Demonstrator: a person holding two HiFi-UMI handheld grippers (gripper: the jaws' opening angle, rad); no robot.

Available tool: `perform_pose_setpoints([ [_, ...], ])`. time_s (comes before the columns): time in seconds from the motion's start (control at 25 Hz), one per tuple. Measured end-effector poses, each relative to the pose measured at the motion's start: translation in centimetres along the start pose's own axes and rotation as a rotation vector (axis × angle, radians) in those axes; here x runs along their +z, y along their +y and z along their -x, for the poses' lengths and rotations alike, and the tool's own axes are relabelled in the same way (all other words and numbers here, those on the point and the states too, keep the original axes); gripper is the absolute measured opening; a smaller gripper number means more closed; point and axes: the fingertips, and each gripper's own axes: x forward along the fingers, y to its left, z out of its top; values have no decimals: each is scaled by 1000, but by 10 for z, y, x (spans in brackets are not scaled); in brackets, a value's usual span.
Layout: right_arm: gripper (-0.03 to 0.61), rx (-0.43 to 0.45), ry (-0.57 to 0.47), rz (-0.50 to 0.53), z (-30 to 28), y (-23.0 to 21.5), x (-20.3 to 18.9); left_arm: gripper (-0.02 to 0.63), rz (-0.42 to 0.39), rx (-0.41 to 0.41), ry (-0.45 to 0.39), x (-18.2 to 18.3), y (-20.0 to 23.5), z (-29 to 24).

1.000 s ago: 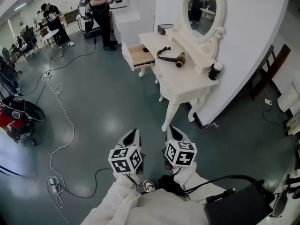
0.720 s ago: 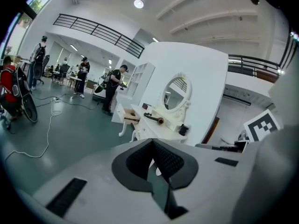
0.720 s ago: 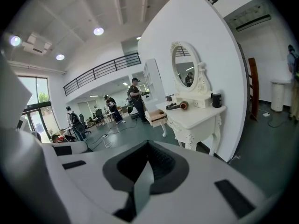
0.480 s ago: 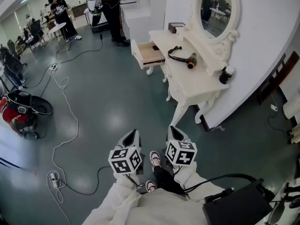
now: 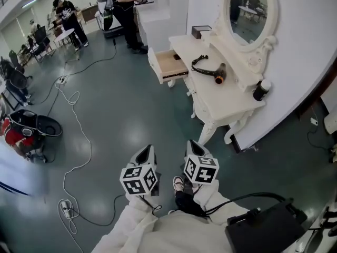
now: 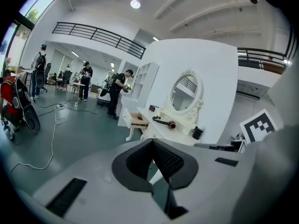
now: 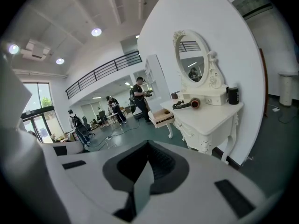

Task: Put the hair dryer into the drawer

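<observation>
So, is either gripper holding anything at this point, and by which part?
Nothing is held. The left gripper and the right gripper are both shut and empty; the hair dryer lies untouched on the dressing table.

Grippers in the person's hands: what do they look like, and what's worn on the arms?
The left gripper and right gripper are pale grey tapered shells with black textured pads inside. Behind each sits a white cube with black square markers. The sleeves are white; a black cable runs beside the right one.
</observation>
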Motion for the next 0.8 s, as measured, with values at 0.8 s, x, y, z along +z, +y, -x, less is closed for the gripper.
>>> perform_pose_setpoints([
  [0.8,61,-8,24,-57,-144,-62,92,8,-46,1,52,73,6,-165],
])
